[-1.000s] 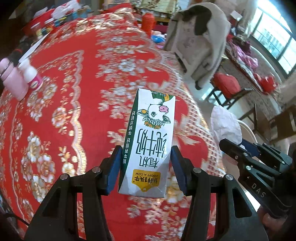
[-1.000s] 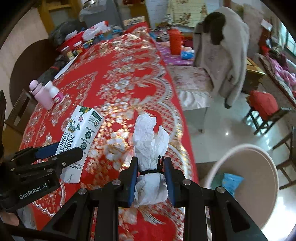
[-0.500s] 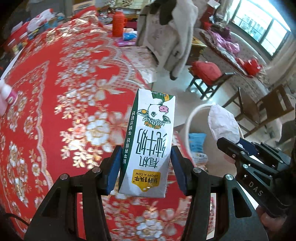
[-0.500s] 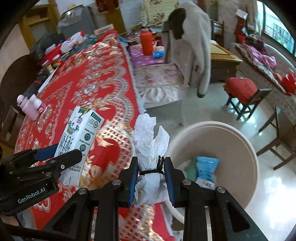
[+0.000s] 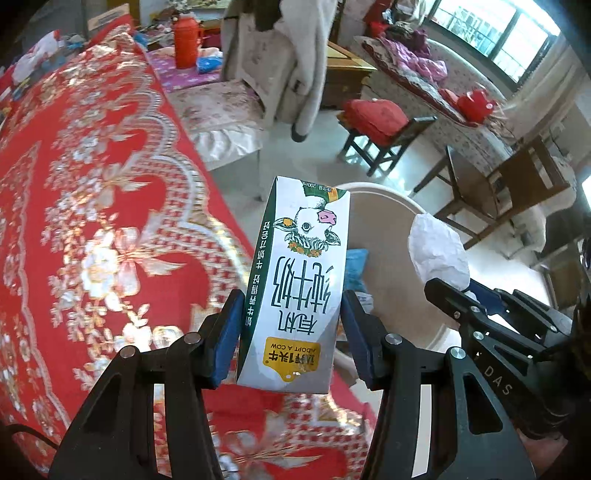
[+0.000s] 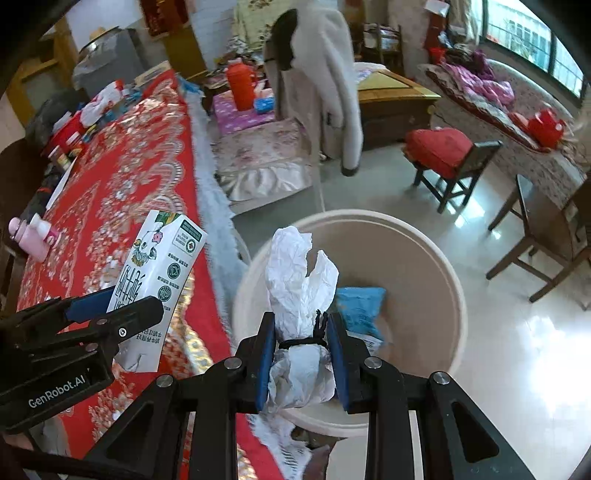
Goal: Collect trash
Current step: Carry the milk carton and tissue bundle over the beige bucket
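milk carton (image 5: 295, 288): you're gripping glossy printed card
tissue wad (image 6: 301, 295): crumpled matt paper
tablecloth (image 5: 92, 221): shiny embroidered cloth
bin (image 6: 417, 251): smooth plastic

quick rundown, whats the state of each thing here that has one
left gripper: shut on milk carton
milk carton: held upside down, off the table
right gripper: shut on tissue wad
tissue wad: crumpled, tied with a black band, held above bin
bin: open, blue wrapper inside

A red floral cloth (image 6: 122, 192) covered the bench, and a pale coat (image 6: 325, 85) hung over a chair beside it. Daylight from the windows (image 5: 491, 33) gleamed on the glossy floor (image 6: 517, 350), where a red-cushioned stool (image 6: 447, 155) stood.
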`<state>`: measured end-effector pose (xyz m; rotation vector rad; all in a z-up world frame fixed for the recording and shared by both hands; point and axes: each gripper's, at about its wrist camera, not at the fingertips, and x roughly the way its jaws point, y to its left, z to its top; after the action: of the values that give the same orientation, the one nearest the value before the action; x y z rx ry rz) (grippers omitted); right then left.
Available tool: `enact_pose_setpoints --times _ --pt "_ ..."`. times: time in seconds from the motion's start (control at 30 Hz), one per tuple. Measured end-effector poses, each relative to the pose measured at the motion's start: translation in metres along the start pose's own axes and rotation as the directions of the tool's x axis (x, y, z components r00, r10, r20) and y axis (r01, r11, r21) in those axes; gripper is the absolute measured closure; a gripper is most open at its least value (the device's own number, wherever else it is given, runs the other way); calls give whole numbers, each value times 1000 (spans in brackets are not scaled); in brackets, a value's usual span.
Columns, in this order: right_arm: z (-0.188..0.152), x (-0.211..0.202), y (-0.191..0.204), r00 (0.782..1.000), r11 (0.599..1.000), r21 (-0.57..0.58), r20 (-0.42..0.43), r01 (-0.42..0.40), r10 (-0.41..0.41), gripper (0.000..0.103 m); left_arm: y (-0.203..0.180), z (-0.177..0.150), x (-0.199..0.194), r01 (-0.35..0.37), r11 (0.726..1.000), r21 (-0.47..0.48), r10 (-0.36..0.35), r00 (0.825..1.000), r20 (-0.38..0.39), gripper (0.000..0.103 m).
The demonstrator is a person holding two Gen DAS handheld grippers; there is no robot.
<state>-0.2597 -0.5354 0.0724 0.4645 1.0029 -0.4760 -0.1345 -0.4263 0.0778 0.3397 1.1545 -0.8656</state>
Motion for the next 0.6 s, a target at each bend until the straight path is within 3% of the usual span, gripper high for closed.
enact_pose_setpoints --times 0.6 --pt "-10 5 -59 999 996 78 -40 37 -33 76 -37 3 39 22 999 25 -21 998 -67 52"
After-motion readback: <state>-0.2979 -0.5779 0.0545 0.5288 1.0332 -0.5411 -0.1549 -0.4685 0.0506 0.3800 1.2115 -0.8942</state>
